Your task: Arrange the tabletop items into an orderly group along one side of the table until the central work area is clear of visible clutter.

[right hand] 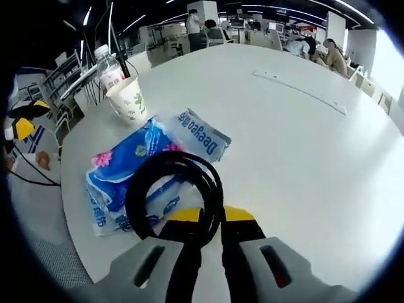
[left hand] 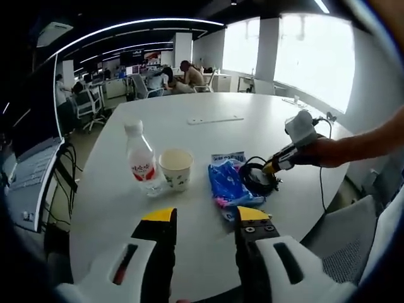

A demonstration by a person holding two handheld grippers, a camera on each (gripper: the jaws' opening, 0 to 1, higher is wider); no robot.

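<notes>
Two grippers at work: the right gripper (right hand: 211, 218) pinches the black cable coil (right hand: 173, 189) over the blue tissue pack (right hand: 136, 165), while the left gripper (left hand: 205, 218) gapes empty (paper cup (left hand: 175, 168) and water bottle (left hand: 140, 160) just ahead, slightly left).

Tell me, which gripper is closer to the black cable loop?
The right gripper. Its jaws are closed on the coiled black cable by the blue packet. The left gripper hangs open over the table's near edge, apart from the cable, nearer the paper cup and bottle.

Bottle (left hand: 140, 161), cup (left hand: 175, 168), blue packet (left hand: 228, 184) side by side — black cable coil (left hand: 255, 178) atop.
</notes>
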